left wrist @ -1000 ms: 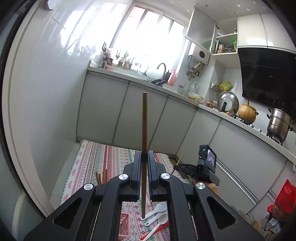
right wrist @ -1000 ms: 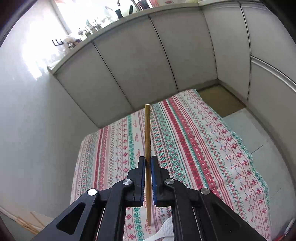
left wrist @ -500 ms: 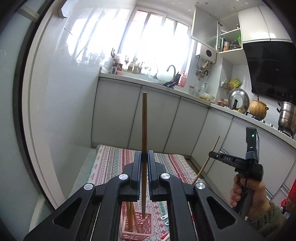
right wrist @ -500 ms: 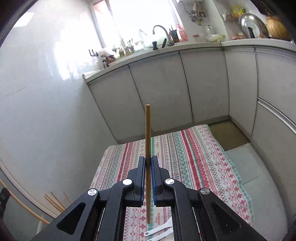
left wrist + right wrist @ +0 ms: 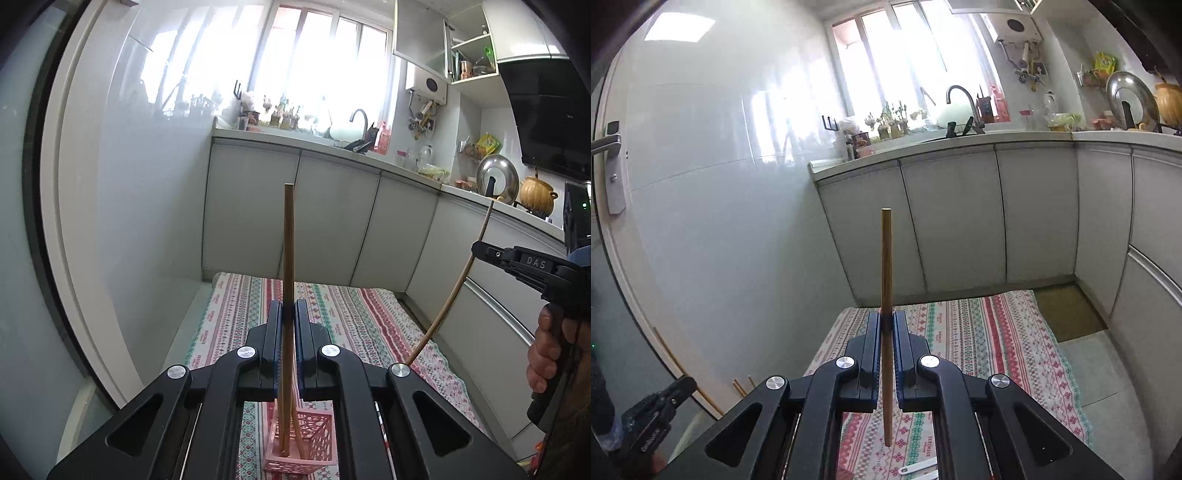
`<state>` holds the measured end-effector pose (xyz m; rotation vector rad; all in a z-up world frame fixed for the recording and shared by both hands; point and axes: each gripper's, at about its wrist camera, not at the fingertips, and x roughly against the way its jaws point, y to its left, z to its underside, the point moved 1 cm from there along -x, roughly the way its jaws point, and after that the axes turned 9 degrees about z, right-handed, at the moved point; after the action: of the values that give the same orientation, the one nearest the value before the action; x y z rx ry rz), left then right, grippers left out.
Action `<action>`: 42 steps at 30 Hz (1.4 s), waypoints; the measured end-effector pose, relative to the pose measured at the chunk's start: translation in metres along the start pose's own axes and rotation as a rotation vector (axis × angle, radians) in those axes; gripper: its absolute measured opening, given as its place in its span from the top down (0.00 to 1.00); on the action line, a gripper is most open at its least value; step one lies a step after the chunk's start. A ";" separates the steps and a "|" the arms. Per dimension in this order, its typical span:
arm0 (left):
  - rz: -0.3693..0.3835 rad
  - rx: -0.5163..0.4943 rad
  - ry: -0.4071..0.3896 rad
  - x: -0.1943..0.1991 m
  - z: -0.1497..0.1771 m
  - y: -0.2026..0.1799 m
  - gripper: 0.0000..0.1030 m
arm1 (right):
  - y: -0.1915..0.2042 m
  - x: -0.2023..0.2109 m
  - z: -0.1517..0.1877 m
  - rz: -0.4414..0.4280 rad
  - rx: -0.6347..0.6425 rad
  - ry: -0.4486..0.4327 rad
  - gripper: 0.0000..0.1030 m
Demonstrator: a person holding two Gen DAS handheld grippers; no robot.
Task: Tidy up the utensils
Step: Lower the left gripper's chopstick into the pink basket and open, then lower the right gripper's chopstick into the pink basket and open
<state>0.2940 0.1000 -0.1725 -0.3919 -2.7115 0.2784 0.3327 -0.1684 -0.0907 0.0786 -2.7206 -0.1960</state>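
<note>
Covering the floor is one striped red, green and white patterned cloth, with one pink perforated plastic basket standing on it. Two black tools show: the left tool clamps one dark brown wooden chopstick upright, its lower end inside the basket beside two more sticks; the right tool clamps one lighter bamboo chopstick upright above the cloth.
</note>
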 end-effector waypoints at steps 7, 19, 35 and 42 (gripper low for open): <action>-0.033 -0.017 0.015 -0.023 0.012 0.002 0.94 | 0.005 0.010 -0.001 -0.043 0.011 -0.017 0.94; -0.071 -0.023 0.034 -0.047 0.023 0.008 0.94 | 0.008 0.002 0.006 -0.059 0.022 -0.004 0.94; -0.044 0.000 0.169 -0.063 0.034 0.008 0.92 | 0.011 -0.004 0.010 -0.091 0.024 0.018 0.94; -0.008 0.119 0.124 -0.040 0.013 0.017 0.66 | 0.027 -0.008 0.018 -0.140 0.038 0.030 0.94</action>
<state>0.3281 0.1019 -0.2027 -0.3516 -2.5604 0.3981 0.3323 -0.1385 -0.1061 0.2807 -2.6908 -0.1817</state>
